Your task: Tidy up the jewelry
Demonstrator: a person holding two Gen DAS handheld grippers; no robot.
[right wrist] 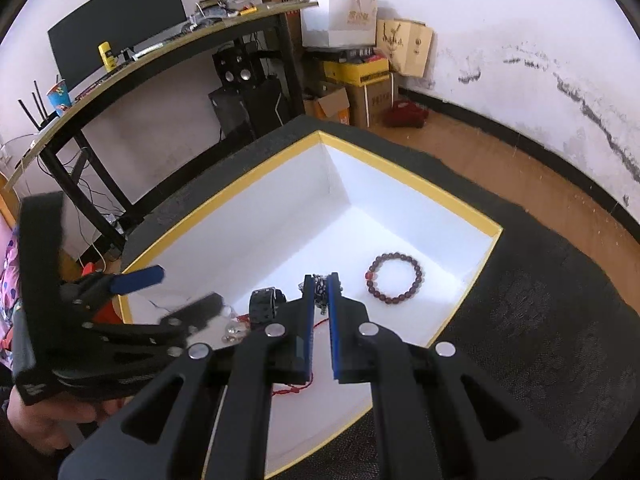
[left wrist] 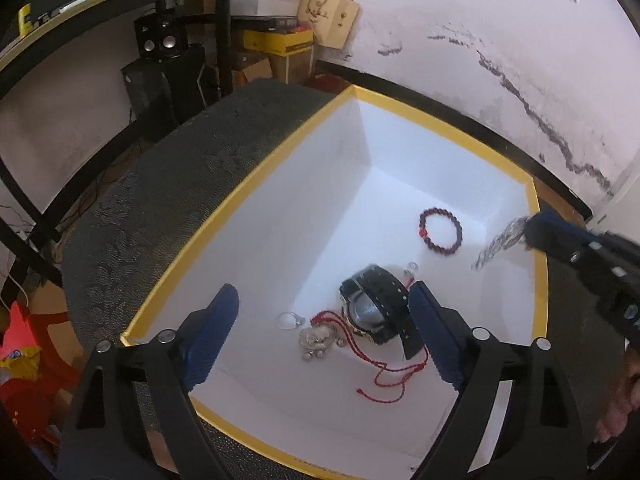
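A big white box with a yellow rim [left wrist: 192,248] sits on a dark, bumpy surface [left wrist: 168,184]. The box is open on top and its walls are tall and white. The surface shows all around the rim, with a wide strip on the left side and a thinner one by the wall. Most of the white floor of the box is bare, mostly at the far end and near the front.

Inside the box, a dark red bead bracelet [left wrist: 441,231] lies flat by itself toward the far right corner. Nearer the front there is a little pile. A black watch [left wrist: 378,308] lies on its side. Just beside it are a red cord [left wrist: 384,376], a shiny silver charm [left wrist: 318,338] and a thin silver ring [left wrist: 289,320]. The cord trails out across the white floor toward the front.

The left gripper [left wrist: 324,336] hangs over the front part of the box. Its blue fingers [left wrist: 212,340] are spread wide apart, and they hold nothing. The pile lies below, between them.

The right gripper [right wrist: 321,292] is over the middle of the box. Its fingers [right wrist: 334,320] are squeezed almost together on a silver chain [left wrist: 498,244]. The chain hangs down from the tips, above the box floor, near the right wall. It looks blurry.
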